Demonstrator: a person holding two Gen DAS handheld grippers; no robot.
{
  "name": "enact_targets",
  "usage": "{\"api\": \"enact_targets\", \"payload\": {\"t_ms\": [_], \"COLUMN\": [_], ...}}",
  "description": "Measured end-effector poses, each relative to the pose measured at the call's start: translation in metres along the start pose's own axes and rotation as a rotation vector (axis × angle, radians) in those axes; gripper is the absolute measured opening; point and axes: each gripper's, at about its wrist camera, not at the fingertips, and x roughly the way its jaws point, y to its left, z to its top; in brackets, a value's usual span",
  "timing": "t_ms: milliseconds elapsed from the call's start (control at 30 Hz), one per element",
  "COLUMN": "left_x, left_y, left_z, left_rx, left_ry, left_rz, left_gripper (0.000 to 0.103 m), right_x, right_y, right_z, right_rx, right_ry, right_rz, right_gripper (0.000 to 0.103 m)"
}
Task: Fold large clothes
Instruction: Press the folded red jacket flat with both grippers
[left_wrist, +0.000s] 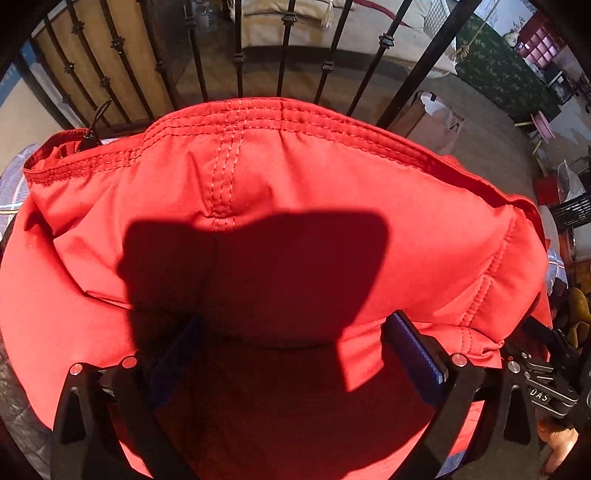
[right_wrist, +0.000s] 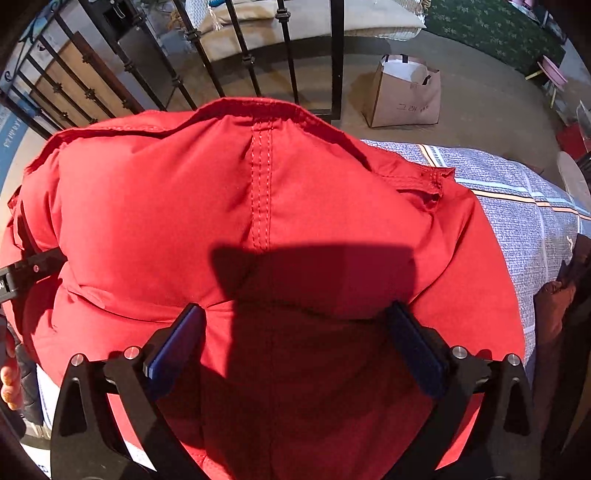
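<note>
- I see a brown paper bag (right_wrist: 404, 92) standing on the floor beyond the railing (right_wrist: 284, 48), white paper showing inside.
- The red garment (right_wrist: 258, 206) lies puffed on the checked bedspread (right_wrist: 524, 206), under both tongs.
- My left gripper (left_wrist: 295, 332) and right gripper (right_wrist: 295, 325) gape wide above it, gripping nothing.

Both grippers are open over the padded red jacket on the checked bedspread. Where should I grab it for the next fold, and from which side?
I'd take the stitched far hem of the padded red jacket, by the black iron railing. It is a thin, flat edge; the middle is puffy. Come from above, the left gripper and the right gripper either side of the centre seam, and pinch the edge where it lifts off the checked bedspread.
</note>
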Motion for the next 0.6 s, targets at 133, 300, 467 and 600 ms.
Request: {"api": "enact_targets", "payload": {"t_ms": [133, 300, 467, 600], "left_x": [0.008, 0.015, 0.017, 0.007], "left_y": [-0.003, -0.008, -0.010, -0.012], "left_z": [0.000, -0.002, 0.000, -0.002], "left_rx": [0.013, 0.035, 0.052, 0.056], "left_ry": [0.002, 0.002, 0.007, -0.003], "left_rz": [0.015, 0.051, 0.073, 0.074], "left_gripper": [0.099, 0.099, 0.099, 0.098], "right_x": [0.007, 0.017, 0.023, 0.024], "right_y": [0.003, 0.009, 0.011, 0.011], "right_z": [0.005, 0.007, 0.011, 0.012], "right_rx": [-0.008, -0.016, -0.024, -0.025], "right_ry": [0.024, 0.049, 0.064, 0.080], "right_rz": [-0.024, -0.059, -0.078, -0.074], "right_gripper": [0.099, 0.099, 0.099, 0.099]}}
